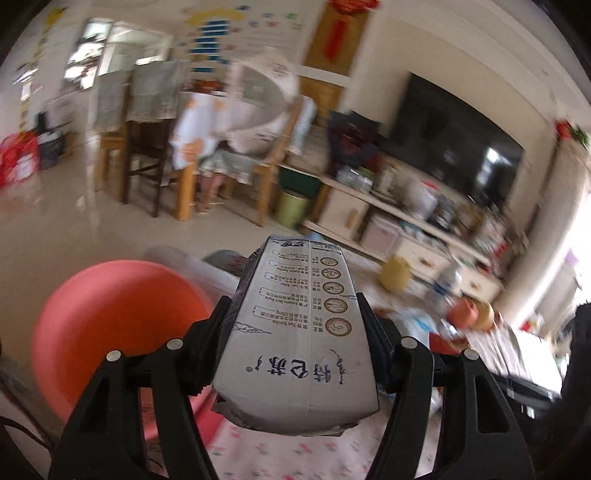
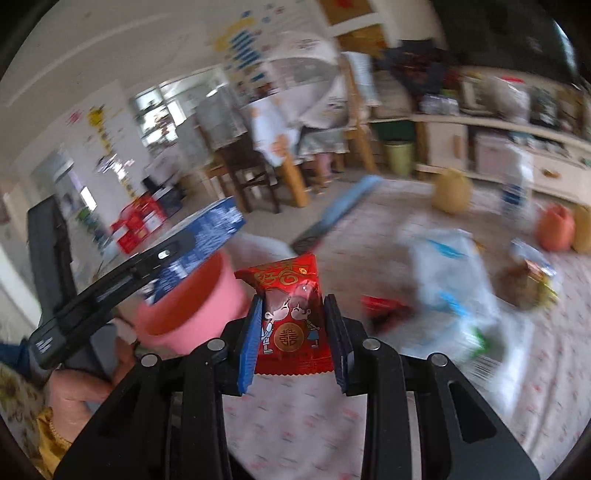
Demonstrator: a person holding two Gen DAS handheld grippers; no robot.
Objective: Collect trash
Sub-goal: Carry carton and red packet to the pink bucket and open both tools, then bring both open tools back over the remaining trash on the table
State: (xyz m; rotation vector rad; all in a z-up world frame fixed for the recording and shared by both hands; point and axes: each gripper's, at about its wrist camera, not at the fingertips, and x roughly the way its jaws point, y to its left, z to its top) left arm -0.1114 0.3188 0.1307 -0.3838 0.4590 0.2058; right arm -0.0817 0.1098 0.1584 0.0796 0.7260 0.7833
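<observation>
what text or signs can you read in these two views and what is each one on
"特仑苏": large handwritten-style characters, upside down in the left wrist view, on the grey carton held in the left tongs.
"囍": gold round emblem on the red packet held in the right tongs.
Small print and round seals on the carton: too small to read.
White print on the carton's blue side: blurred.
Wall posters: blurred.
</observation>
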